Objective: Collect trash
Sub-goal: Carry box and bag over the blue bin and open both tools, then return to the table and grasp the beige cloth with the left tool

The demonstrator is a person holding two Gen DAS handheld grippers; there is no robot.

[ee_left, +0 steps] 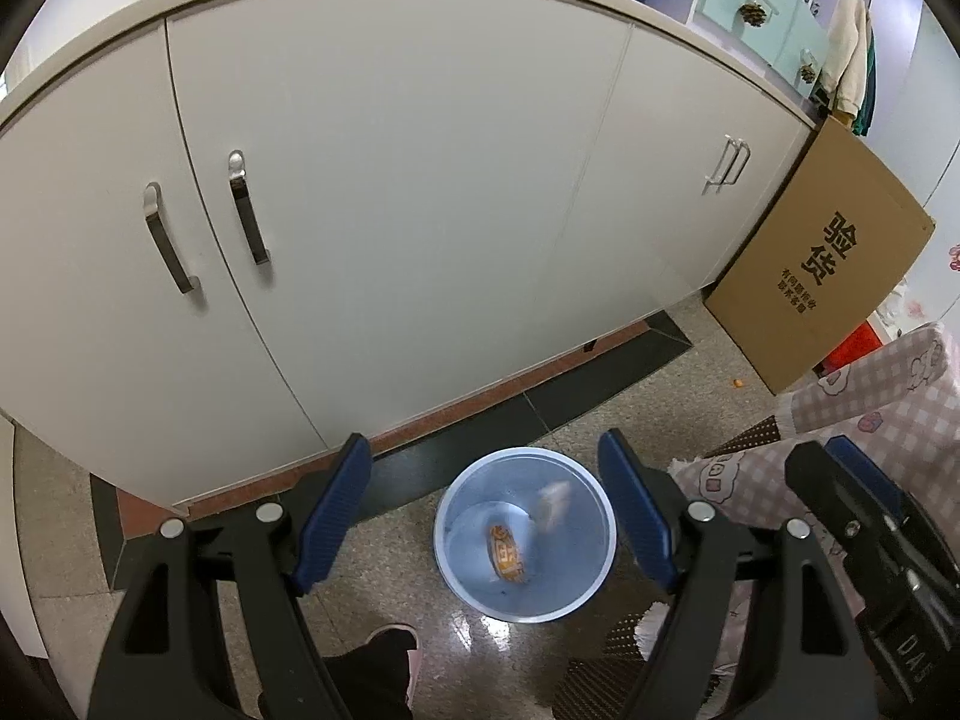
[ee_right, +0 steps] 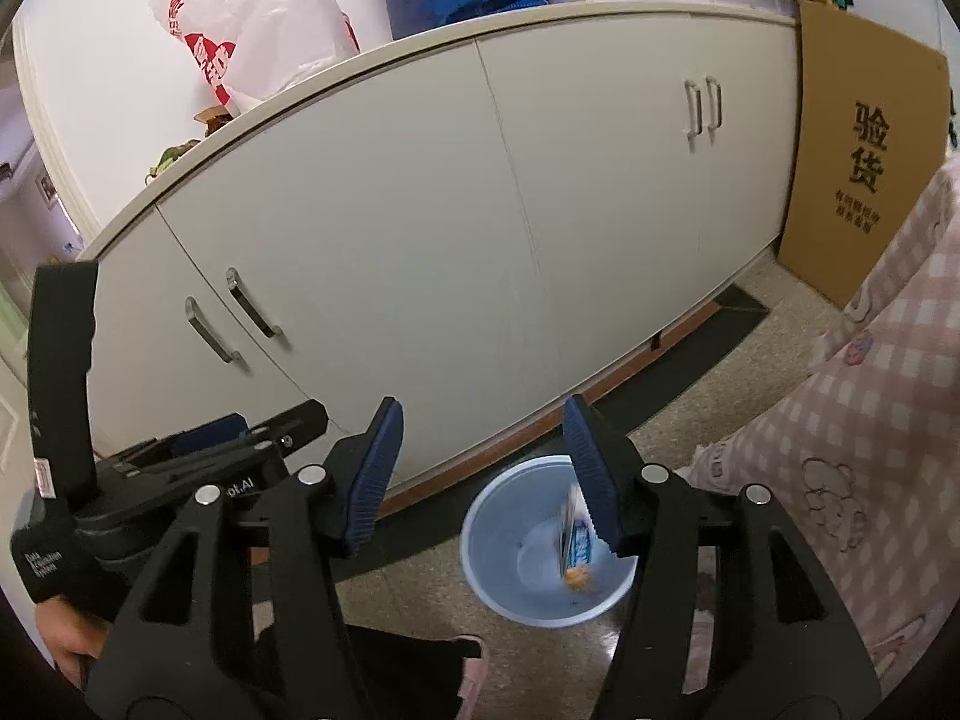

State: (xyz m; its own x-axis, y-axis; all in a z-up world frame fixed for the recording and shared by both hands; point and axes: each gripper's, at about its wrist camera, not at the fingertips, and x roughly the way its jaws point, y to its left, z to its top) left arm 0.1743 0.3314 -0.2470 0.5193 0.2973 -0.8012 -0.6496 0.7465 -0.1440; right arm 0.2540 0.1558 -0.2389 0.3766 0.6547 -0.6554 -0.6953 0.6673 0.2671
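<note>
A pale blue trash bin (ee_left: 456, 516) stands on the floor before a white cabinet; it also shows in the right wrist view (ee_right: 498, 540). An orange wrapper (ee_left: 507, 552) lies on its bottom, and a blurred pale scrap (ee_left: 552, 504) is in mid-air inside it. In the right wrist view a blue and white packet (ee_right: 579, 534) is falling into the bin just off the right finger. My left gripper (ee_left: 486, 516) is open and empty above the bin. My right gripper (ee_right: 486, 474) is open above the bin, nothing held.
White cabinet doors (ee_left: 390, 210) with metal handles fill the back. A cardboard box (ee_left: 822, 264) leans at the right. A pink checked cloth (ee_right: 870, 420) hangs at the right. A person's shoe (ee_left: 396, 654) is near the bin. Bags (ee_right: 252, 18) sit on the counter.
</note>
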